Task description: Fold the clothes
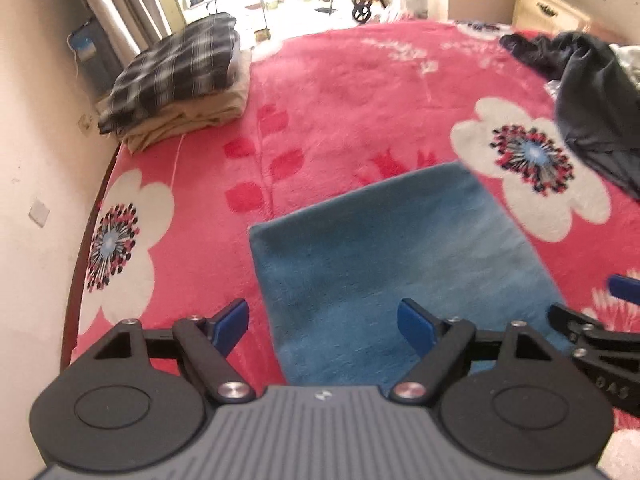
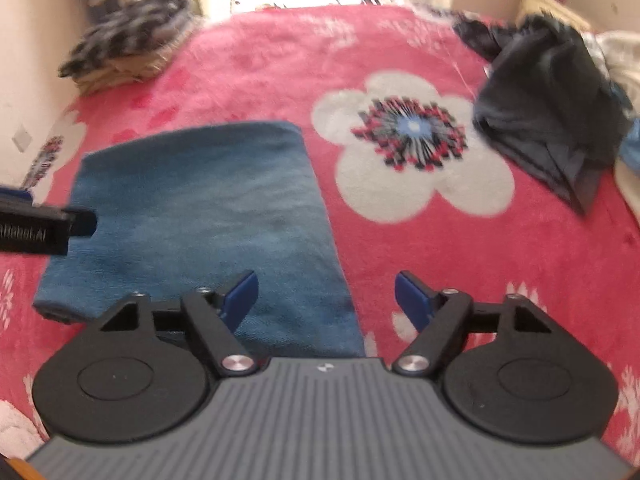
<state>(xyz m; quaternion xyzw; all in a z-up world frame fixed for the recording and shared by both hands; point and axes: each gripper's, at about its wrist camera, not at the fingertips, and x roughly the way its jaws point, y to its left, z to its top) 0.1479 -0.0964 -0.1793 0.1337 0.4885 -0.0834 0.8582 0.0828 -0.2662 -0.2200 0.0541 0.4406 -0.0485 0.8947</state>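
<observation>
A folded blue cloth (image 1: pixel 384 264) lies flat on the pink flowered blanket (image 1: pixel 340 92). My left gripper (image 1: pixel 324 326) hovers over the cloth's near left edge, jaws open, nothing between its blue pads. In the right wrist view the same blue cloth (image 2: pixel 200 208) lies left of centre, and my right gripper (image 2: pixel 325 300) hangs open above its near right edge, also holding nothing. The right gripper's arm shows at the right edge of the left wrist view (image 1: pixel 592 332); the left gripper's finger (image 2: pixel 44 226) shows at the left edge of the right wrist view.
A folded stack, plaid cloth (image 1: pixel 176 68) on beige, sits at the bed's far left by the wall. A heap of dark clothes (image 1: pixel 592 88) lies at the far right; the dark heap (image 2: pixel 548 120) is blurred in the right wrist view. A wooden dresser (image 1: pixel 548 8) stands beyond.
</observation>
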